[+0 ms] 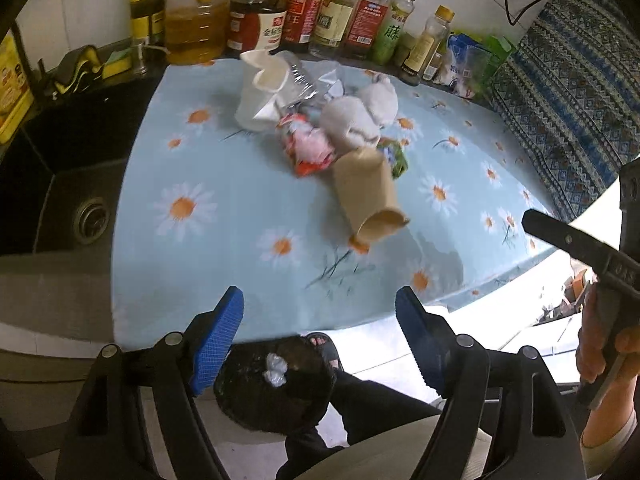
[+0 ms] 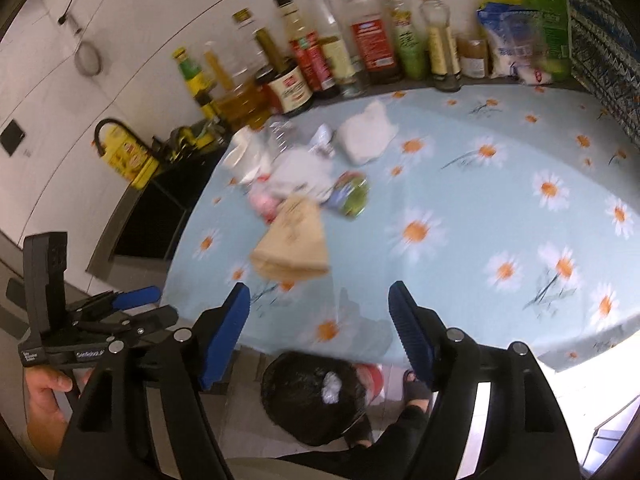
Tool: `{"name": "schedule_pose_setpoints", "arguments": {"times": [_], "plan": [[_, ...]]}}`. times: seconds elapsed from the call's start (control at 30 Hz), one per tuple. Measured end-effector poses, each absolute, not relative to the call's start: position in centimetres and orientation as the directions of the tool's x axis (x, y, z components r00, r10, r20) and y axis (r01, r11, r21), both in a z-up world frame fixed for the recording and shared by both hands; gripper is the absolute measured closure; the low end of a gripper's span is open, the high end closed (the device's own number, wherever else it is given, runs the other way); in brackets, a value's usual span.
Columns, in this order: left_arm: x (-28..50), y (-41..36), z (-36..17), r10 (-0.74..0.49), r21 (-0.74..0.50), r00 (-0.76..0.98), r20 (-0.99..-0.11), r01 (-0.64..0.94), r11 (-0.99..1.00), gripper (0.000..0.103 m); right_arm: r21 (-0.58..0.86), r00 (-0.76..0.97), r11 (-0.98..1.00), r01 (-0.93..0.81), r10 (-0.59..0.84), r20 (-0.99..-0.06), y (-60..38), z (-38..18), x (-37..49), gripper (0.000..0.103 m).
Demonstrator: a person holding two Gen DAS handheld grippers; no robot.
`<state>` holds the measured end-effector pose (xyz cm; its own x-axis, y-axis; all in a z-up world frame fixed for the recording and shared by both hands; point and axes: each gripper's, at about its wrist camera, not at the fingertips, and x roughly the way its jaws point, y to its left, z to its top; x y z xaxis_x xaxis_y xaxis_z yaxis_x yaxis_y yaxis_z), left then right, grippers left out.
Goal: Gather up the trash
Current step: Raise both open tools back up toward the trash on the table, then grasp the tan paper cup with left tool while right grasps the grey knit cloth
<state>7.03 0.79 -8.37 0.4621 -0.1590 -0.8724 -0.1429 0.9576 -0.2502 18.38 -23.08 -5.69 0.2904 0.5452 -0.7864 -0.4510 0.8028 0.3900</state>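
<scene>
A pile of trash lies on the daisy-print tablecloth (image 1: 224,240): a brown paper cup (image 1: 366,196) on its side nearest me, a red and pink wrapper (image 1: 308,148), a green wrapper (image 1: 394,154), crumpled white tissues (image 1: 356,118), a white cup (image 1: 260,94) and clear plastic. My left gripper (image 1: 320,324) is open and empty above the table's near edge. My right gripper (image 2: 320,316) is open and empty, just short of the brown cup (image 2: 292,240). A black-lined bin (image 1: 276,384) on the floor below holds a crumpled white wad (image 1: 275,368).
Oil and sauce bottles (image 1: 332,12) line the back wall. A dark sink (image 1: 80,204) lies left of the table. A patterned cloth (image 1: 568,92) hangs at the right. My legs and sandalled foot (image 2: 416,388) stand beside the bin (image 2: 316,396).
</scene>
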Motion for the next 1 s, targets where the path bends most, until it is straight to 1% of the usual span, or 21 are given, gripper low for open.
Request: {"name": "schedule_pose_setpoints", "arguments": {"times": [0.1, 0.23, 0.43, 0.67, 0.93, 1.0], "plan": [[9.4, -0.5, -8.5, -0.155, -0.240, 0.447, -0.881, -0.140, 0.960, 0.020, 0.382, 0.292, 0.800, -0.463, 0.545, -0.786, -24.0, -5.5, 21.4, 0.030], [12.5, -2.2, -9.1, -0.134, -0.207, 0.408, -0.903, -0.142, 0.968, 0.020, 0.387, 0.276, 0.789, -0.478, 0.553, -0.786, -24.8, -6.2, 25.3, 0.030], [16.4, -3.8, -10.7, -0.100, -0.172, 0.341, -0.935, -0.187, 0.967, 0.020, 0.401, 0.227, 0.761, -0.510, 0.569, -0.791, -25.2, -8.5, 32.2, 0.030], [20.6, -4.7, -12.5, -0.059, -0.133, 0.272, -0.960, -0.264, 0.955, 0.020, 0.408, 0.146, 0.709, -0.575, 0.580, -0.801, -23.1, -11.1, 37.6, 0.030], [22.2, -4.9, -14.4, -0.033, -0.100, 0.198, -0.980, -0.335, 0.937, 0.020, 0.418, 0.061, 0.637, -0.648, 0.591, -0.805, -19.2, -13.3, 41.7, 0.030], [22.3, -4.9, -14.7, -0.030, -0.094, 0.184, -0.982, -0.349, 0.932, 0.022, 0.428, 0.036, 0.614, -0.663, 0.598, -0.801, -18.1, -13.8, 42.3, 0.030]]}}
